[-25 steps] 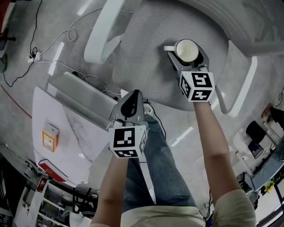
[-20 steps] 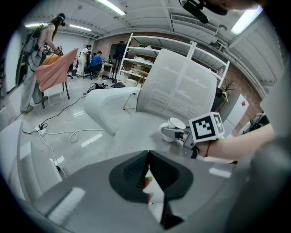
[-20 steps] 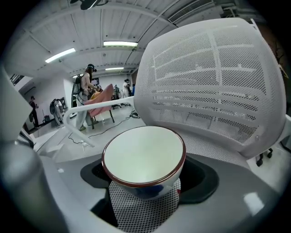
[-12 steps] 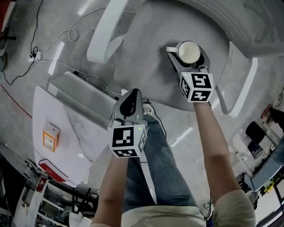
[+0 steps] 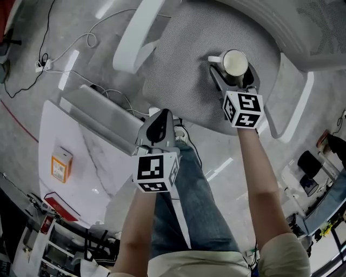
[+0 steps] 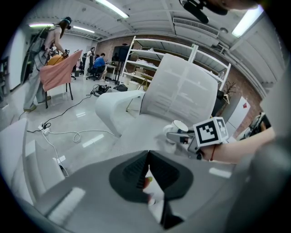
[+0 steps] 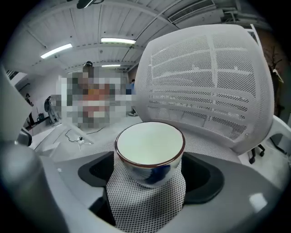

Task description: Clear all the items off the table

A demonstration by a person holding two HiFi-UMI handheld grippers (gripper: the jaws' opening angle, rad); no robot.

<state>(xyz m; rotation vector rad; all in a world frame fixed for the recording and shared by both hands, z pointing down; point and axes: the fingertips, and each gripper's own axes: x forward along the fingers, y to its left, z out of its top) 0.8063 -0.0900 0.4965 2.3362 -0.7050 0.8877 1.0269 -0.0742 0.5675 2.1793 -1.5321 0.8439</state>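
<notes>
Near to far, my left gripper hangs above my jeans, its jaws pressed together with nothing between them. Beside my left arm lies the white marbled table, with an orange box on it, well apart from both grippers.

Ahead, my right gripper reaches over the grey mesh seat of a white office chair. Its jaws are closed on either side of the cup, low over the seat's right side; whether its foot touches the mesh I cannot tell. Past the chair's armrest, a white cable loops across glossy grey floor.

The cup is small and rounded, pale inside, with a dark reddish rim and blue painting on its white wall. Only the right gripper view shows that rim and pattern, with the perforated backrest rising behind it; from the head camera the cup is a pale disc.

Only the left gripper view opens up the room:
- white shelving;
- ceiling strip lights;
- a person standing by a pink cloth.

The table and box appear in the head view alone.
</notes>
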